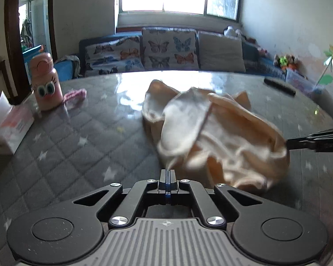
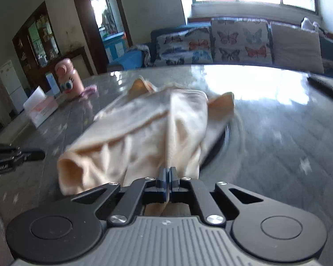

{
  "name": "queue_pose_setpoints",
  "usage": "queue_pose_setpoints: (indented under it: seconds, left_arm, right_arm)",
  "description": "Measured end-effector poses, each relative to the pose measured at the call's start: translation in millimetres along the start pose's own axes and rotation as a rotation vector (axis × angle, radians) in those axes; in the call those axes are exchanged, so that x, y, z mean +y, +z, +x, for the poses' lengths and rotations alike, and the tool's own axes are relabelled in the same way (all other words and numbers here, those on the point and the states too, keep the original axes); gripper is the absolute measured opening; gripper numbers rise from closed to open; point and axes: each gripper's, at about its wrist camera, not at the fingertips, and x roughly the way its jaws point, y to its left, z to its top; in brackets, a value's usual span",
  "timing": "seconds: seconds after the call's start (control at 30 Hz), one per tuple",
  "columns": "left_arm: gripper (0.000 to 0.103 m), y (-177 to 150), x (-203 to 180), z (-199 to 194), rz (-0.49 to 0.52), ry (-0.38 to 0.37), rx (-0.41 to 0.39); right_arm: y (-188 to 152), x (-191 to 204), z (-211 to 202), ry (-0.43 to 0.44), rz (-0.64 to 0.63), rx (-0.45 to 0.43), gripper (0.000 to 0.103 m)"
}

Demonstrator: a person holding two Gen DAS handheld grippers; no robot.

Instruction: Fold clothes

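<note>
A cream and peach garment (image 1: 210,137) lies bunched on the grey quilted table (image 1: 77,146), partly lifted and blurred. My left gripper (image 1: 167,173) is shut, with the garment's white edge at its tip; a pinch is not clear. My right gripper (image 2: 167,173) is shut on a fold of the garment (image 2: 144,133), with cloth passing between the jaws. The right gripper also shows in the left wrist view (image 1: 288,144), at the garment's right end. The left gripper shows in the right wrist view (image 2: 42,155), just left of the garment.
A pink cartoon bottle (image 1: 47,82) stands at the table's far left beside a pink cloth (image 1: 76,95) and a tissue box (image 1: 11,128). A black remote (image 1: 279,86) lies far right. A sofa with butterfly cushions (image 1: 166,51) stands behind the table.
</note>
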Motion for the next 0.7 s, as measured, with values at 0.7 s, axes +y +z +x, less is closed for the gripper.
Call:
queue_pose_setpoints:
  seconds: [0.7]
  left_arm:
    - [0.038, 75.4, -32.3, 70.9, 0.16, -0.029, -0.043]
  right_arm:
    - [80.3, 47.1, 120.3, -0.041, -0.199, 0.049, 0.029]
